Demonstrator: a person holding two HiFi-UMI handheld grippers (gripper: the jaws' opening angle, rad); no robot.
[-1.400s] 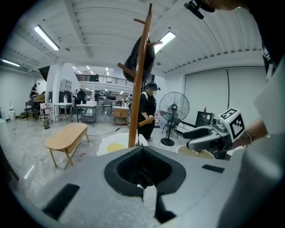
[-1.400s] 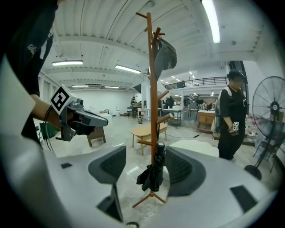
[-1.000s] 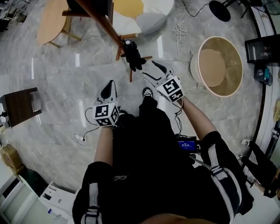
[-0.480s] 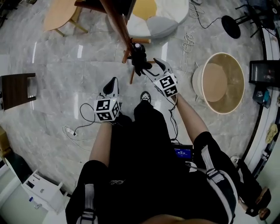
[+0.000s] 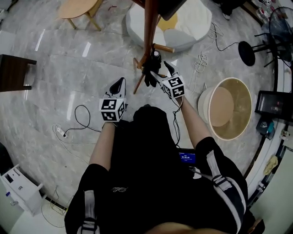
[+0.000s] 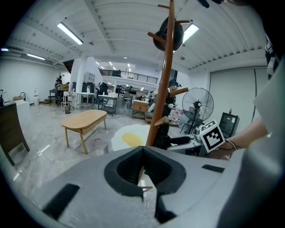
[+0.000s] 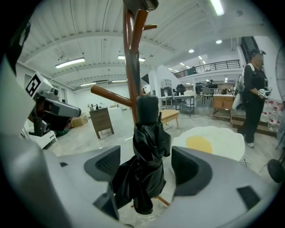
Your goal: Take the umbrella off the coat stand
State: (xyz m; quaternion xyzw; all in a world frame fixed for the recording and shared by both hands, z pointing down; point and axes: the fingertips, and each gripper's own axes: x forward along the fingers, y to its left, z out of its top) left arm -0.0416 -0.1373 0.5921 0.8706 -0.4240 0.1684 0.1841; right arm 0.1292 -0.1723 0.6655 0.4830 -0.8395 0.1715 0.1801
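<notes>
A brown wooden coat stand (image 5: pixel 147 27) rises in front of me. A folded black umbrella (image 5: pixel 151 72) hangs from it beside the pole. My right gripper (image 5: pixel 158 71) has come up to the umbrella. In the right gripper view the umbrella (image 7: pixel 143 164) hangs between the jaws of that gripper (image 7: pixel 147 161), which have just been opening and stand wide, pads not pressing on it. My left gripper (image 5: pixel 121 82) is lower and to the left, away from the stand (image 6: pixel 167 80), with its jaws (image 6: pixel 142 149) shut on nothing. A dark item (image 6: pixel 168 33) sits high on the stand.
A fried-egg rug (image 5: pixel 183 27) lies behind the stand. A round beige tub (image 5: pixel 226 107) stands at the right, a wooden table (image 5: pixel 75 7) at the far left and a dark cabinet (image 5: pixel 13 73) at the left edge. Cables (image 5: pixel 78 119) trail on the floor. A person (image 7: pixel 254 89) stands farther off.
Both grippers have moved forward and down toward the stand. The right one has reached the umbrella and its jaws stand wider, now on either side of it.
</notes>
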